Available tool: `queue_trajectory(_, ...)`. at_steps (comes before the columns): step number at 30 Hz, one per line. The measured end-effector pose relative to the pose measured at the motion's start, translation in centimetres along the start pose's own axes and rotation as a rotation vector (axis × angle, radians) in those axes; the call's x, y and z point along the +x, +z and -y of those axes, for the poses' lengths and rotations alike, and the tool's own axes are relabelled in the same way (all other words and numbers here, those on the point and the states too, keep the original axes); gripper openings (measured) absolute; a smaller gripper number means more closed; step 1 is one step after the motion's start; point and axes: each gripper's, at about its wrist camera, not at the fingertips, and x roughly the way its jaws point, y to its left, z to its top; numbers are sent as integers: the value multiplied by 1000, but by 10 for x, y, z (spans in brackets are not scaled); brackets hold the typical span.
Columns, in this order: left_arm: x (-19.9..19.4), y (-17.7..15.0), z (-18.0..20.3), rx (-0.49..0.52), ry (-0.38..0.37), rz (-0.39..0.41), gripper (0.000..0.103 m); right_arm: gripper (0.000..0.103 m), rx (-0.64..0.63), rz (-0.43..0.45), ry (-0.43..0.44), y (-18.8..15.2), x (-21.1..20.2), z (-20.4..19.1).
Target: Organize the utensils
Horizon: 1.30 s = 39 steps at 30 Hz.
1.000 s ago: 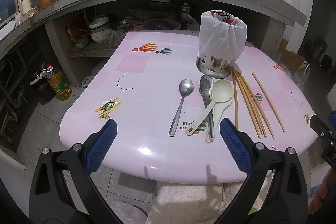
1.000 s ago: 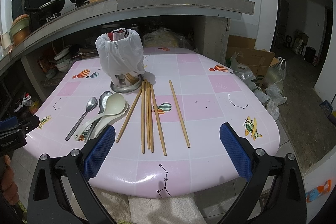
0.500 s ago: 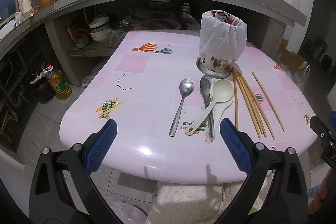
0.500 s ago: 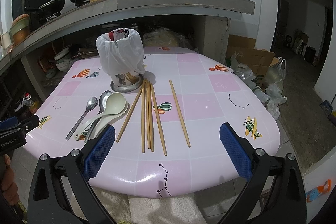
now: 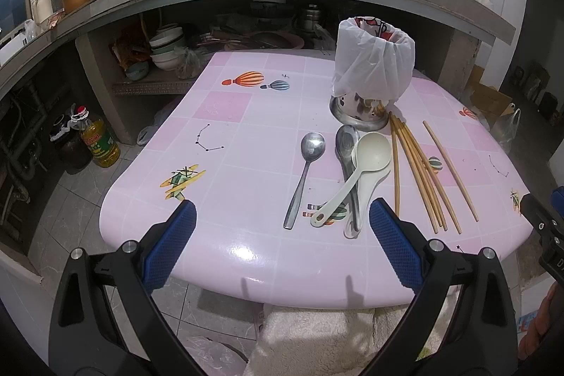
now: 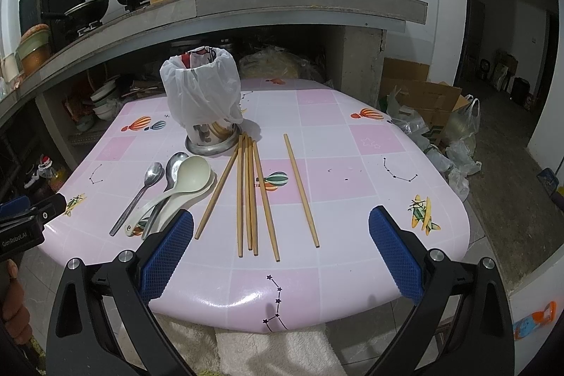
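1. Wooden chopsticks (image 6: pixel 248 196) are lying beside the spoons (image 5: pixel 347 171) on the pink table (image 5: pixel 246 129), near the bag-lined holder (image 6: pixel 206 101).
2. Left gripper (image 5: pixel 282 235) and right gripper (image 6: pixel 281 238) are hovering wide apart, gripping nothing.

Steel holder (image 6: pixel 211 143) upright, far-centre on table, white plastic bag (image 6: pixel 201 90) over it. Near-left: two metal spoons (image 6: pixel 139 196), two stacked cream ladles (image 6: pixel 183 182), handles toward near edge. Right: bamboo chopsticks (image 6: pixel 248 192) flat, fanned; one chopstick (image 6: pixel 301 189) apart, rightmost.
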Motion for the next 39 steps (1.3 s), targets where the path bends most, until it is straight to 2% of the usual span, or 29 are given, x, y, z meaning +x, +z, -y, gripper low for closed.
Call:
queue_trajectory(27,8,-2,-2,1,-21,-26,95,97,-8,-20,1,-7,9,-2)
queue_trajectory(36,31,-9,4,17,-46,-85,95,97,-19,-70,25,-14,28,-8)
queue_trajectory(39,38,-11,8,25,-54,-95,95,97,-19,-62,36,-13,33,-10)
